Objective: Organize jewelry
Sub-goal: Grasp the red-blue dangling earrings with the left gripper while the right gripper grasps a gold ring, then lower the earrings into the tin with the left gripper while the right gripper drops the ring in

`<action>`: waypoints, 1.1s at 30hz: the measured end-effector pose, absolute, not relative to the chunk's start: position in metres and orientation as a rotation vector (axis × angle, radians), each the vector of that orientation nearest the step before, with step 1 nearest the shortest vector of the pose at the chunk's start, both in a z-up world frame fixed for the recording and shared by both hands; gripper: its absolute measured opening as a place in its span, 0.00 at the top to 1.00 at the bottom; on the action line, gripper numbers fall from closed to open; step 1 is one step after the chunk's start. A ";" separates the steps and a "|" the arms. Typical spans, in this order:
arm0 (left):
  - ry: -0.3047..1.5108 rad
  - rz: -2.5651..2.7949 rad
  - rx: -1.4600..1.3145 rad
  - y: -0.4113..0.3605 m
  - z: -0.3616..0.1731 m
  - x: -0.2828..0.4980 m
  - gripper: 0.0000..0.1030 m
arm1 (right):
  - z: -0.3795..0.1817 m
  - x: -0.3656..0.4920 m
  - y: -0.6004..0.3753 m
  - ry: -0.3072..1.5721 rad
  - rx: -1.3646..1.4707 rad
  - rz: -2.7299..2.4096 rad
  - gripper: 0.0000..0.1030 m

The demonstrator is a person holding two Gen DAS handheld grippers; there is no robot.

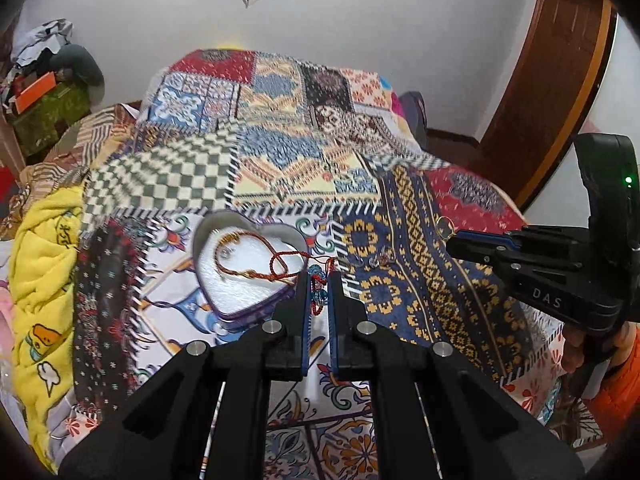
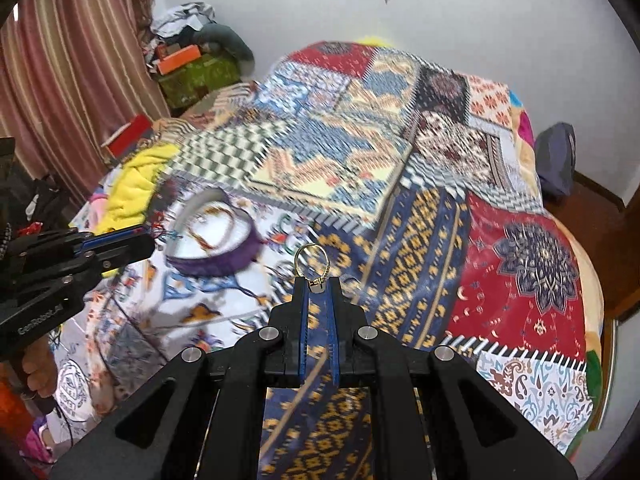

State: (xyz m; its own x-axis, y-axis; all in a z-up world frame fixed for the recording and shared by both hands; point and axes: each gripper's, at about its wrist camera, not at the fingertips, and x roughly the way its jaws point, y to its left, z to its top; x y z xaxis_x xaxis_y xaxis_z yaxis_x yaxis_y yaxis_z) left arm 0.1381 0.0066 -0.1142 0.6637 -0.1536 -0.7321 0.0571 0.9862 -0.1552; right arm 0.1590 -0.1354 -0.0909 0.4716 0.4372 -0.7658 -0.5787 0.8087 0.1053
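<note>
We work over a bed covered with a patchwork quilt (image 1: 280, 148), and it serves as a soft ground where small pieces do not roll away. On the quilt, near its front edge, lies the heart-shaped box (image 1: 248, 264) with a white lining and a purple wall; it is open to the top, so we judge it is the place where the jewelry is collected. Inside it already rests a braided red and orange cord bracelet (image 1: 248, 256), and one loop of it hangs over the right rim.

Our left tongs (image 1: 318, 296) stand just beside the right side of the box, nearly closed, and between them sits a red thread piece with blue-green beads (image 1: 319, 294). It looks gripped there, low and close to the rim, probably to bring it into the box.

Our right tongs (image 2: 317, 285) are lifted above the blue and yellow part of the quilt, apart from the box. They are closed on the setting of a gold ring (image 2: 312, 260), so the hoop stands free above the tips and cannot slip.

On the quilt to the right of the box lie some small pale pieces (image 1: 378, 260); we cannot tell what they are.
</note>
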 end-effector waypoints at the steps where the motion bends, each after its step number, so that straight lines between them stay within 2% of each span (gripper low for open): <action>1: 0.828 -0.118 -0.122 0.008 -0.111 0.137 0.94 | -0.088 0.156 -0.134 0.874 -0.176 0.630 0.93; 15: 0.722 -0.061 -0.132 0.047 -0.074 0.124 0.94 | -0.062 0.144 -0.084 0.797 -0.161 0.723 0.93; 33: 0.751 -0.056 -0.180 0.077 -0.098 0.151 0.95 | -0.106 0.168 -0.035 0.902 -0.179 0.789 0.93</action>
State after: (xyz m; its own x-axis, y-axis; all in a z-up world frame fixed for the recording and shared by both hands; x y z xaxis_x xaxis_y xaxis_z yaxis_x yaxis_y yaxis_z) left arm 0.1508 0.0770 -0.0984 0.7305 -0.1145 -0.6732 -0.0142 0.9831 -0.1826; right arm 0.1681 -0.0351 -0.1060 0.3657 0.5383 -0.7593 -0.6813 0.7106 0.1757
